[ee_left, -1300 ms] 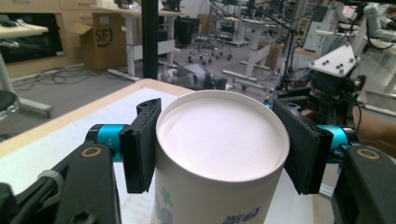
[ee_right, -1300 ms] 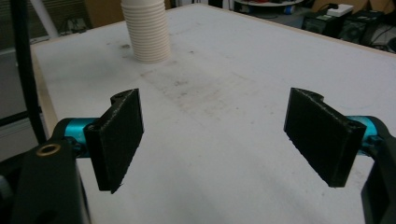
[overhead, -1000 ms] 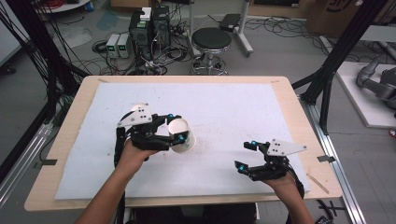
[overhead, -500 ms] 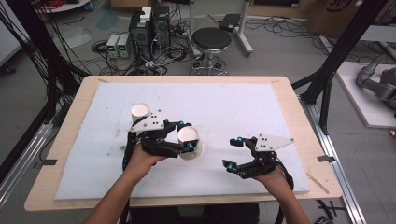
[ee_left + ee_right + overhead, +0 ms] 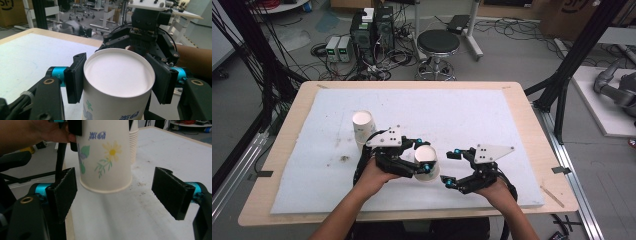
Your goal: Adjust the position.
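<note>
One paper cup (image 5: 426,161), inverted at frame centre, is clamped near its base by the left gripper (image 5: 421,156); being light, thin-walled & crushable, it should be taken gently by the wide-open, empty right gripper (image 5: 451,167).

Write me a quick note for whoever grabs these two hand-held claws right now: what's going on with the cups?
Left gripper: shut on an upside-down flowered paper cup, held above the table.
Right gripper: open, its jaws on either side of that cup's rim, not touching.
Stack of paper cups: upright on the white mat, behind the left gripper.
Done: one cup lifted off.
Left: probably hand it to the right gripper.
</note>
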A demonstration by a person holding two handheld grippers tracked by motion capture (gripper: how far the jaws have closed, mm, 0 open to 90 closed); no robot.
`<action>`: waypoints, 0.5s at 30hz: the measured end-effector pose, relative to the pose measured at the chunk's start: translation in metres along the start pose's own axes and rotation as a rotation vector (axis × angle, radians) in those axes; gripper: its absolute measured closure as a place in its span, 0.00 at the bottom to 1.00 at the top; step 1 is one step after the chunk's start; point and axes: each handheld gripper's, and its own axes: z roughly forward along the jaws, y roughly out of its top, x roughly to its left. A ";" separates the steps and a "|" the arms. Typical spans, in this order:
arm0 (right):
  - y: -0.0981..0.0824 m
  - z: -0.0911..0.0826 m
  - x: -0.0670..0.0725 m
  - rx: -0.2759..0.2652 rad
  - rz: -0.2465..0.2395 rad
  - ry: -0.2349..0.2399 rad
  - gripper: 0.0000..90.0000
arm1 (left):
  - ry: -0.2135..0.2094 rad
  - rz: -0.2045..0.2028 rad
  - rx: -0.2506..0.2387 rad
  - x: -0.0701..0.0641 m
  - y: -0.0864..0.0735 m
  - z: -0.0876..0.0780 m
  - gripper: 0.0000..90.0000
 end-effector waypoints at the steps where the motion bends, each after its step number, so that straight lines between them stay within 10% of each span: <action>1: 0.001 0.003 0.001 -0.001 -0.003 0.011 0.23 | -0.005 0.000 0.000 0.000 0.000 0.002 0.40; 15: -0.004 0.015 0.004 0.024 -0.007 0.063 0.23 | -0.057 -0.005 0.006 -0.003 -0.004 0.014 0.40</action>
